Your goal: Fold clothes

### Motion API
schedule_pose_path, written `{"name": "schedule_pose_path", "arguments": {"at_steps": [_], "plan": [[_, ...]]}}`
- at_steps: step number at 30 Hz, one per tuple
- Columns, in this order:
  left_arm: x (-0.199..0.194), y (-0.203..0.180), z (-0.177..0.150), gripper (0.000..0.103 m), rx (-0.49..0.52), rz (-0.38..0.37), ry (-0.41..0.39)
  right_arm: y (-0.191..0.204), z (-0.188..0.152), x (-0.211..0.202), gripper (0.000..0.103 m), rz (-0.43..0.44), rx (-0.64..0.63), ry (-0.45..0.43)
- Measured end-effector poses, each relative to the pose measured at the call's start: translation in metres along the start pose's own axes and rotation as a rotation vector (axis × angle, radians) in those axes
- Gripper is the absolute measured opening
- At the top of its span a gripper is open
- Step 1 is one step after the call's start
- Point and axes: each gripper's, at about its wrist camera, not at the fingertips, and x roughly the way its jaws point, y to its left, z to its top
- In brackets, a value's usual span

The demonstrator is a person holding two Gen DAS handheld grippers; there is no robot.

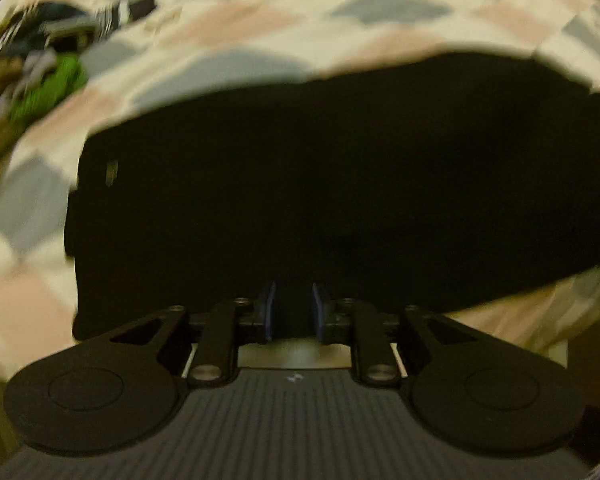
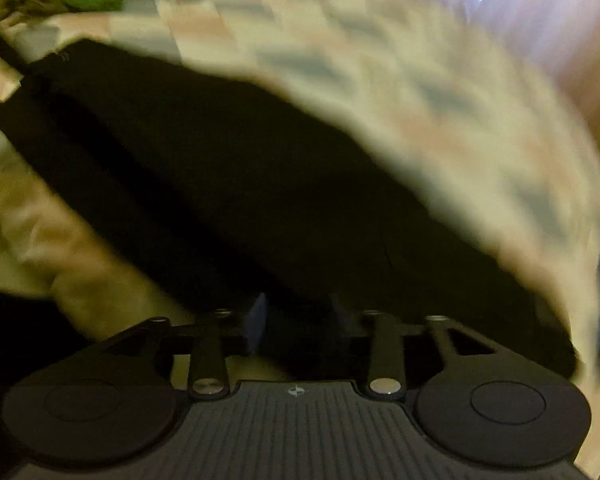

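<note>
Black ribbed housing of my left tongs (image 1: pixel 293 312) sits nearest, blue pads (image 1: pixel 269 310) a little apart over the near edge of the black garment (image 1: pixel 320 184); whether they pinch it I cannot tell. Across the right tongs (image 2: pixel 298 320), wider apart, the same dark, matte cloth lies slantwise, grip equally unclear. Beneath spreads a bedcover (image 1: pixel 260 36) of pink, grey and cream diamonds, with a crumpled clothes pile (image 1: pixel 40 64) far left.
</note>
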Motion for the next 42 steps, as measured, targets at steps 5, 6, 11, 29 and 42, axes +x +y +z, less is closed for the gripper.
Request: {"name": "schedule_pose_path", "arguments": {"at_steps": [5,6,11,29,42], "plan": [[0.001,-0.001,0.007,0.026,-0.138,-0.060,-0.009,-0.097,-0.035,-0.001,0.051,0.103,0.673,-0.001],[0.000,0.000,0.010,0.030,-0.175,-0.085,-0.025,-0.122,-0.047,0.001,0.052,0.114,0.847,-0.024],[0.015,0.014,0.018,0.041,-0.481,-0.265,-0.048,-0.195,-0.107,0.020,0.053,0.219,1.513,-0.195],[0.080,0.143,-0.003,0.022,-1.160,-0.212,-0.114,-0.218,-0.126,0.062,0.055,0.159,1.716,-0.291],[-0.012,0.154,-0.047,0.006,-0.894,-0.225,-0.339,-0.227,-0.102,-0.018,0.013,0.143,1.426,-0.369]]}}
